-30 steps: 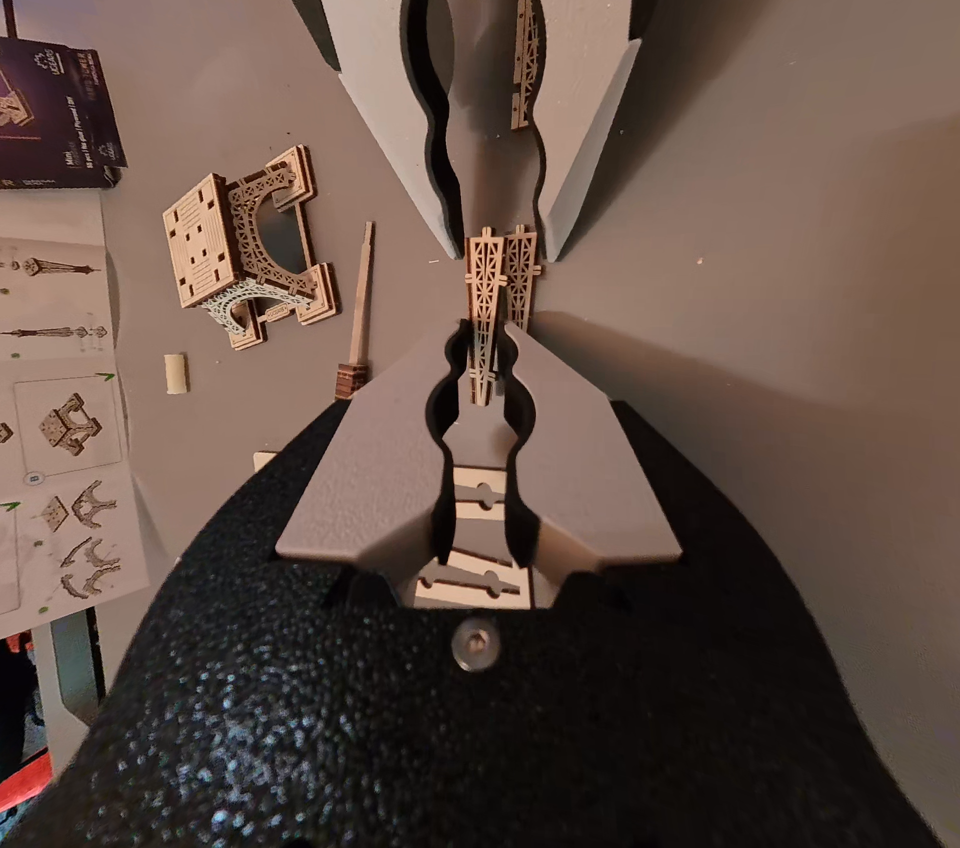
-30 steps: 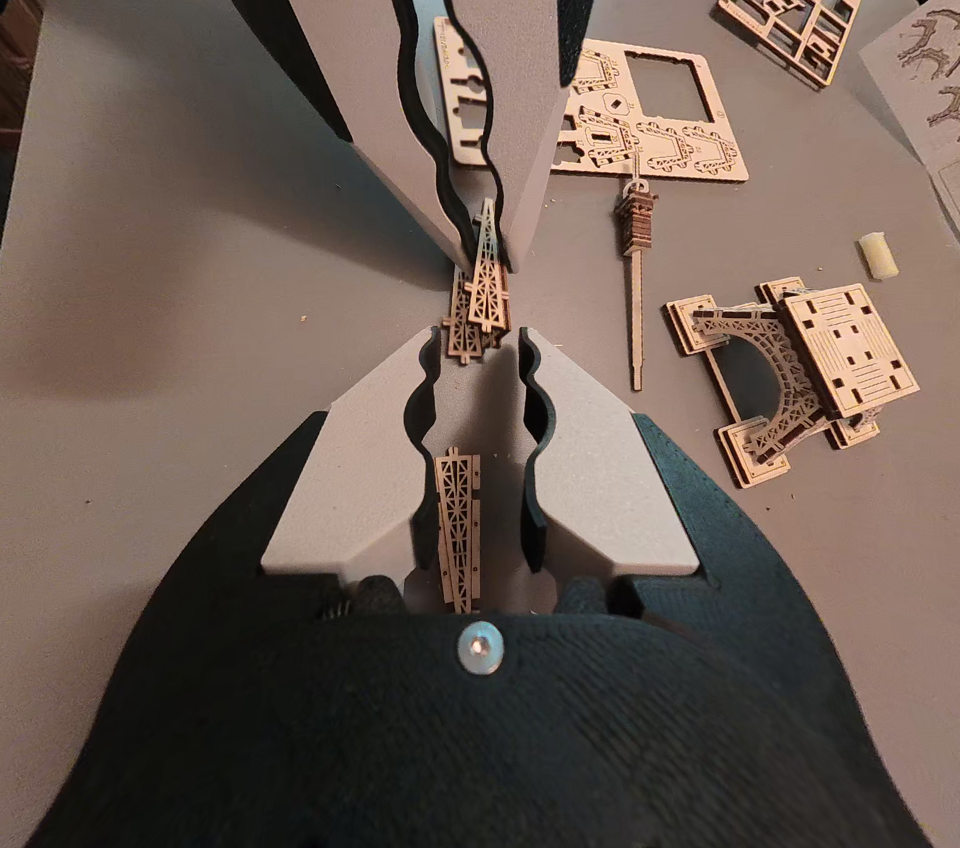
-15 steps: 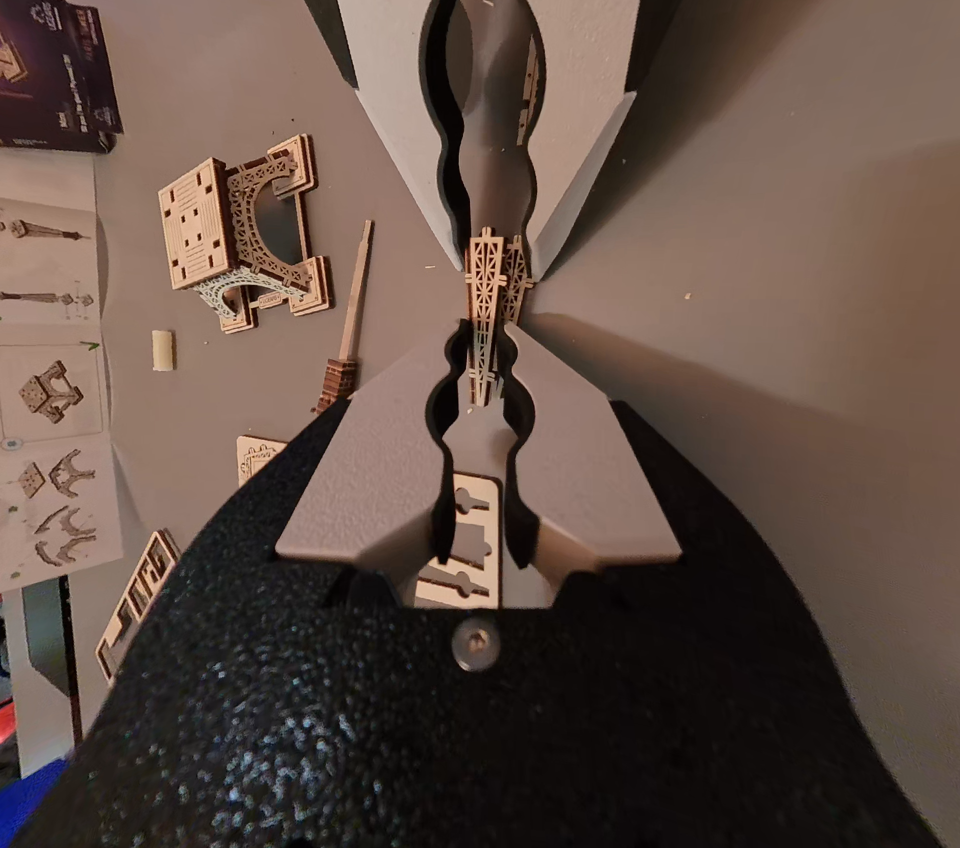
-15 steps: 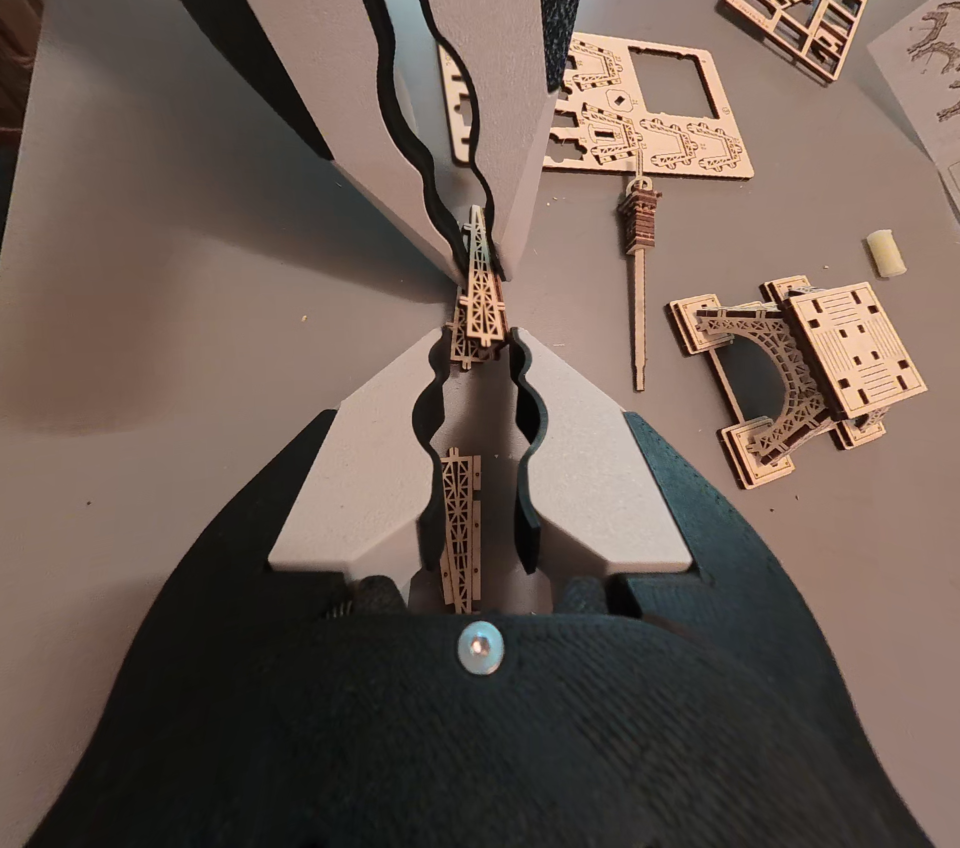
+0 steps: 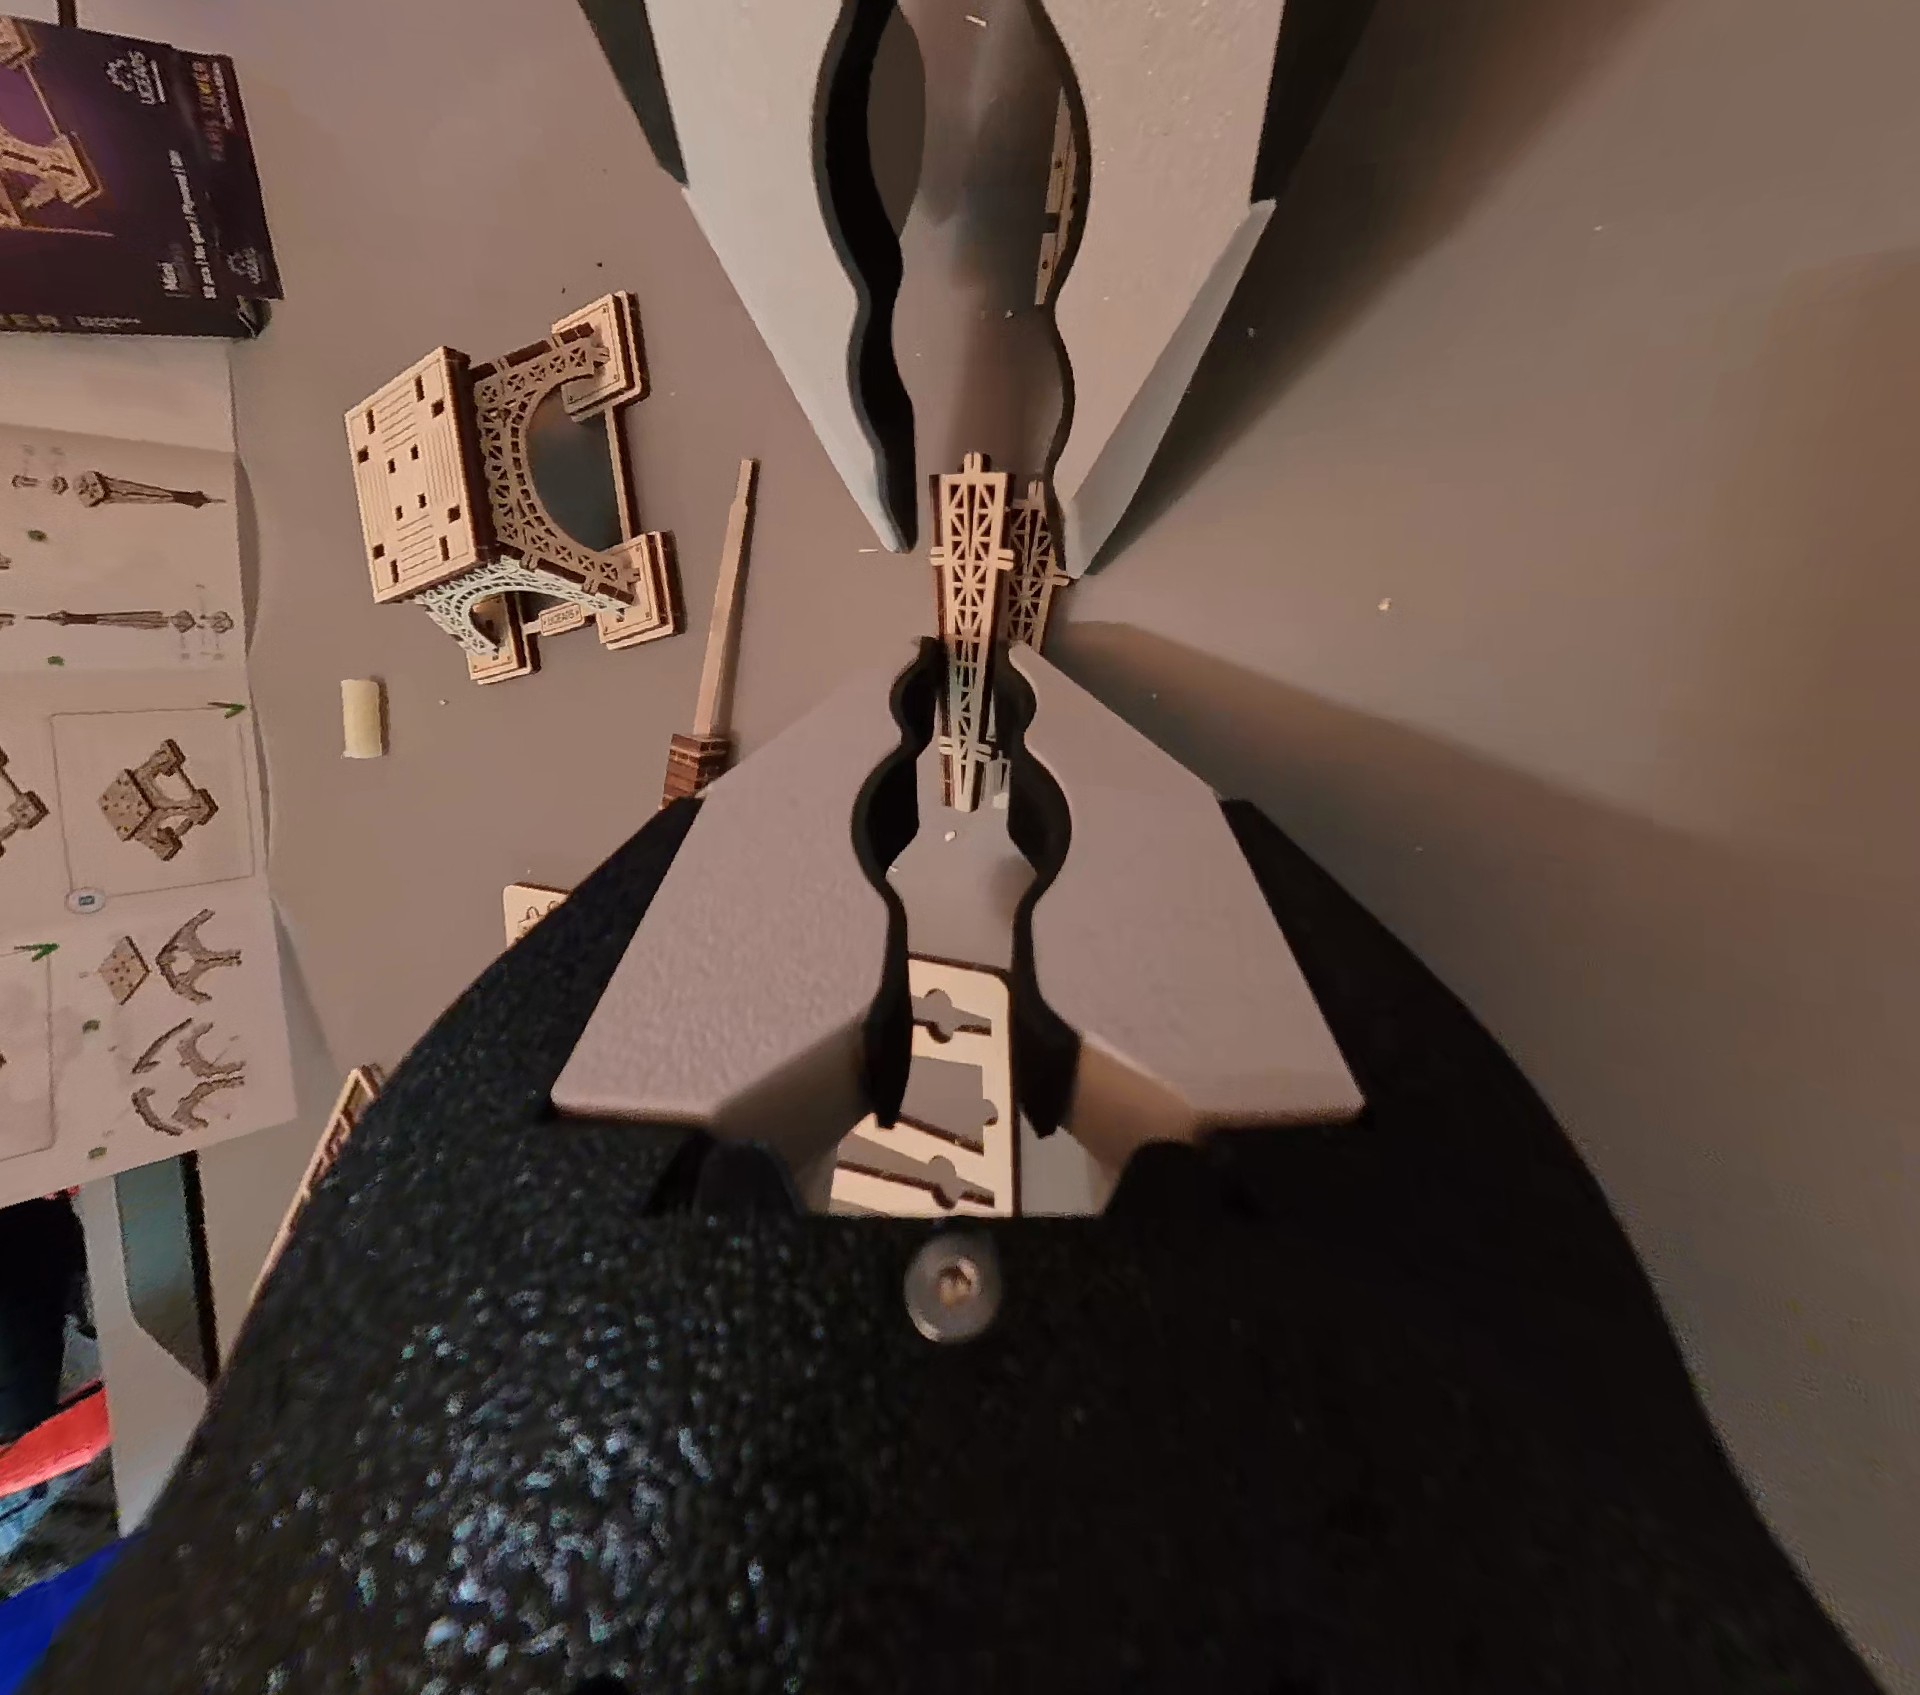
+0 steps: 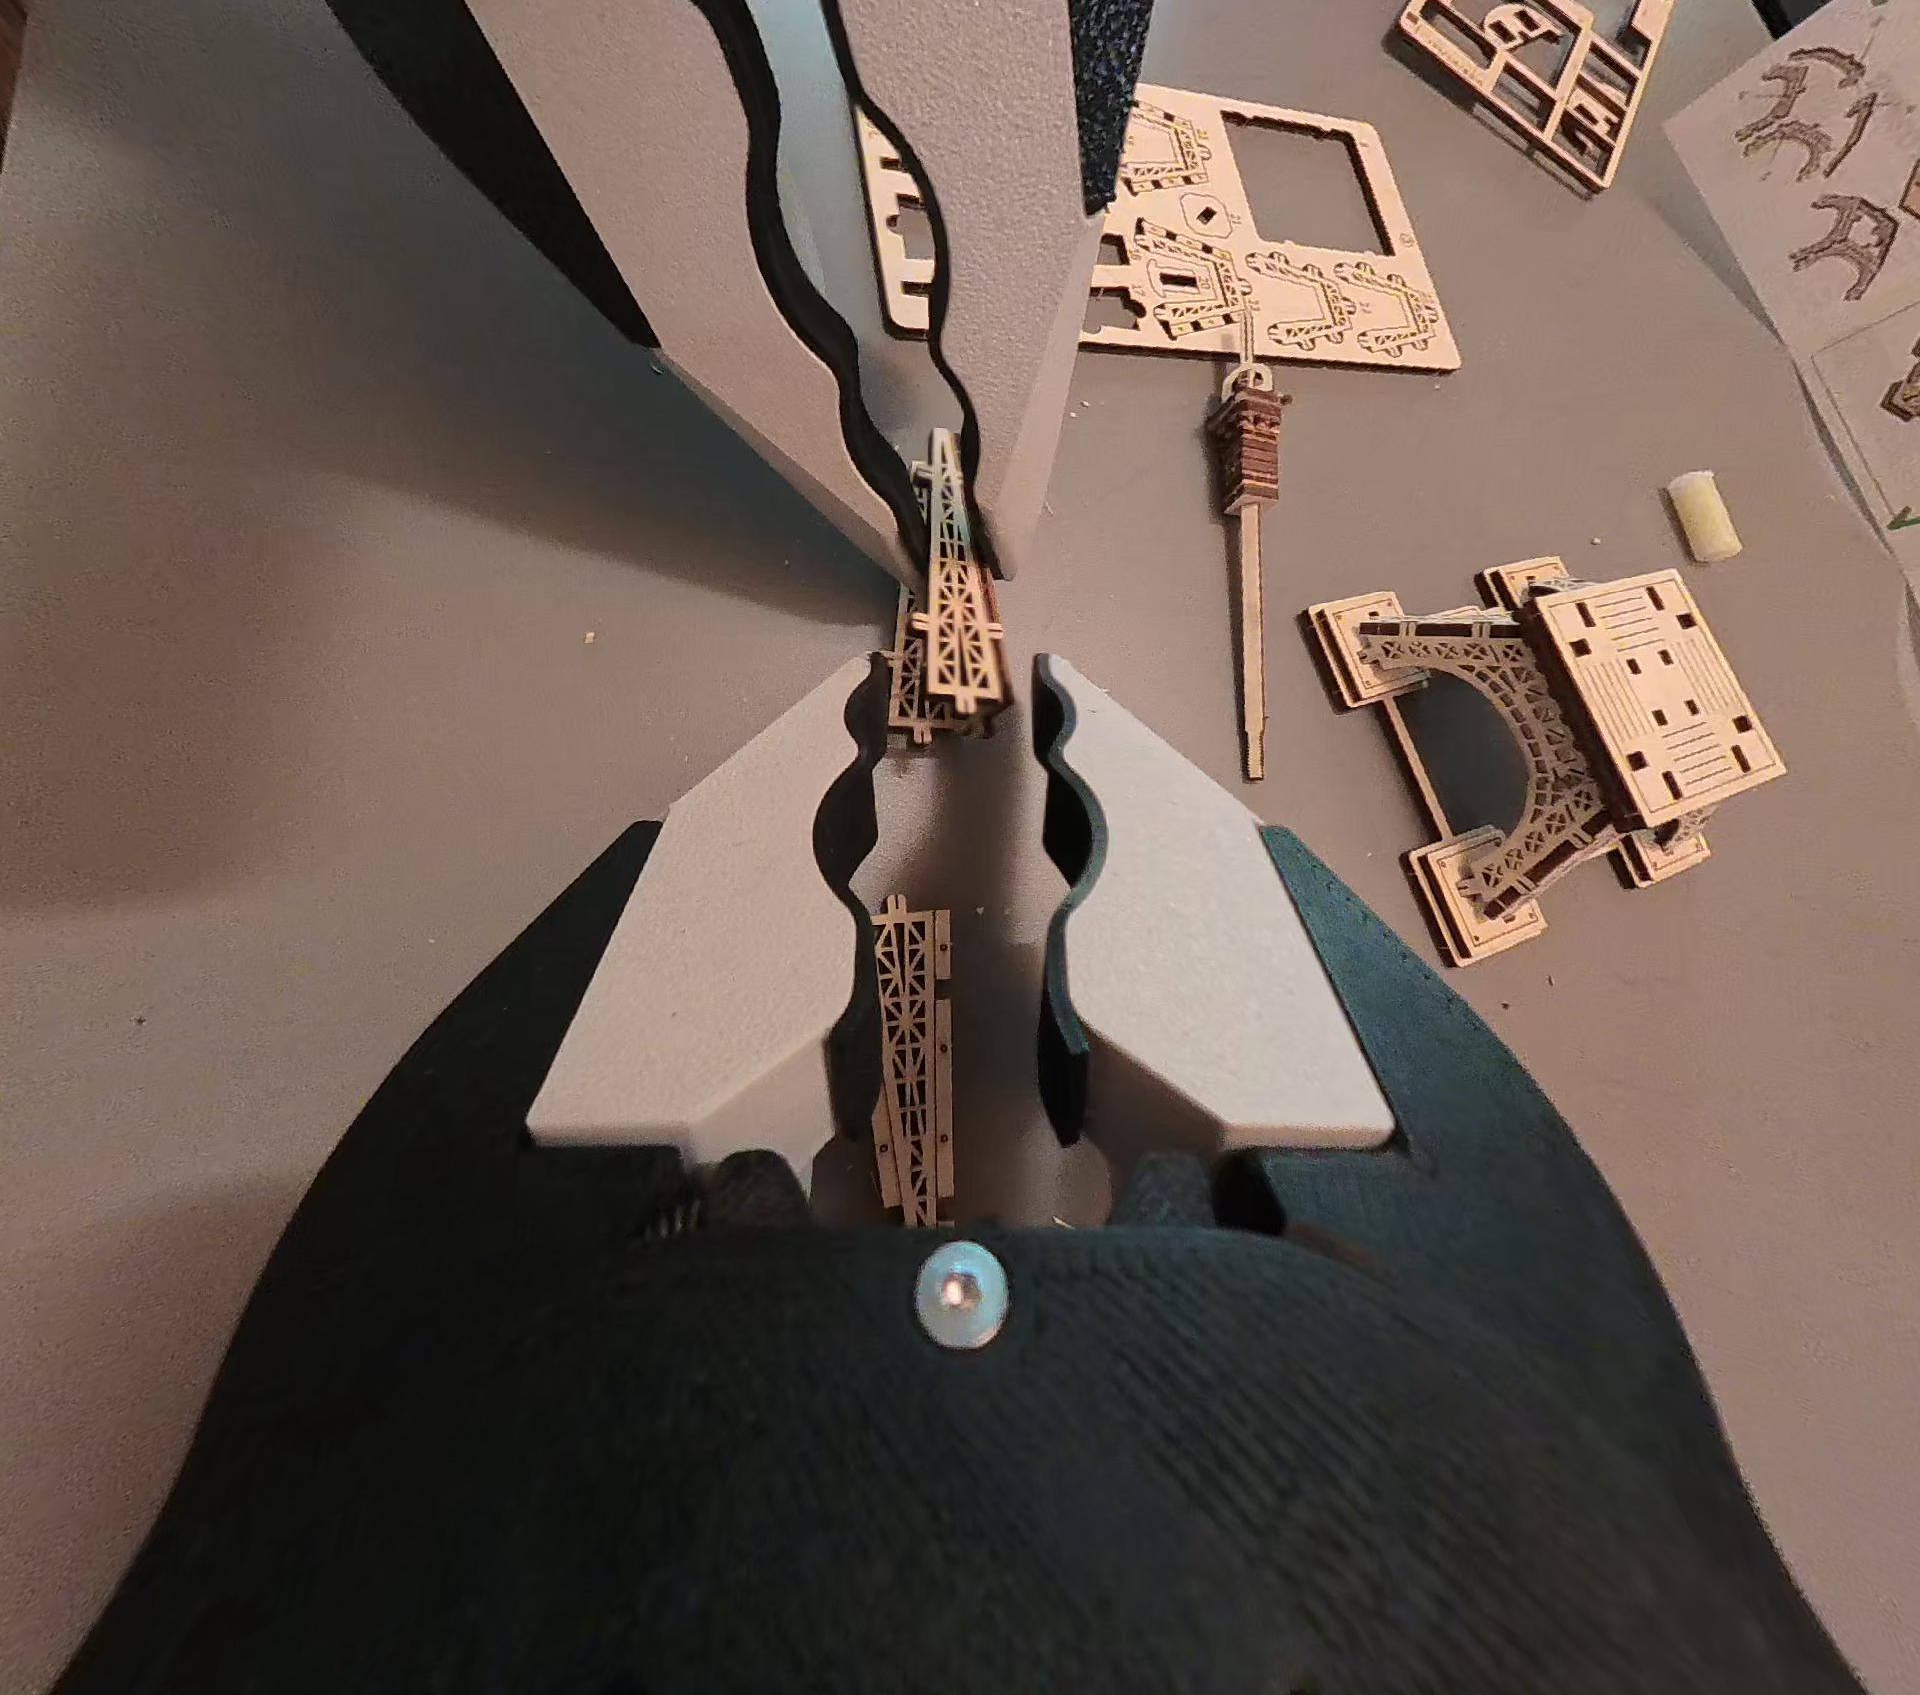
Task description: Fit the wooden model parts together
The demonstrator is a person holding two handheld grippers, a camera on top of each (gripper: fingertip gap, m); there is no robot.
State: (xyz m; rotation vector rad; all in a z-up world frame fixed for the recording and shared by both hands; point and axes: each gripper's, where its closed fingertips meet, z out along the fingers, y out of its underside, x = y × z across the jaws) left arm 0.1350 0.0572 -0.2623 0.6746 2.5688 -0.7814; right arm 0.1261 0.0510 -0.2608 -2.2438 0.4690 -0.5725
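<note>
My left gripper [image 5: 966, 658] is shut on the narrow end of a small wooden lattice tower section [image 5: 971, 575], two panels joined, held just above the grey table. In the right wrist view the left gripper [image 6: 956, 570] comes in from the top, holding the section [image 6: 951, 637]. My right gripper [image 6: 953, 669] is open, its jaws on either side of the section's wide end; it also shows at the top of the left wrist view [image 5: 987, 549]. A loose lattice panel [image 6: 909, 1053] lies on the table between the right fingers.
The arched tower base [image 6: 1558, 752] lies on its side beside a spire rod [image 6: 1247, 565]. Two punched part sheets [image 6: 1278, 263] [image 6: 1538, 4] lie beyond. A cream cylinder [image 5: 362, 717], an instruction sheet [image 5: 114, 762] and a dark box [image 5: 114, 180] are at the left.
The right gripper's jaws narrowed around the section's wide end half a second ago and stand wider again now. The left gripper keeps its hold.
</note>
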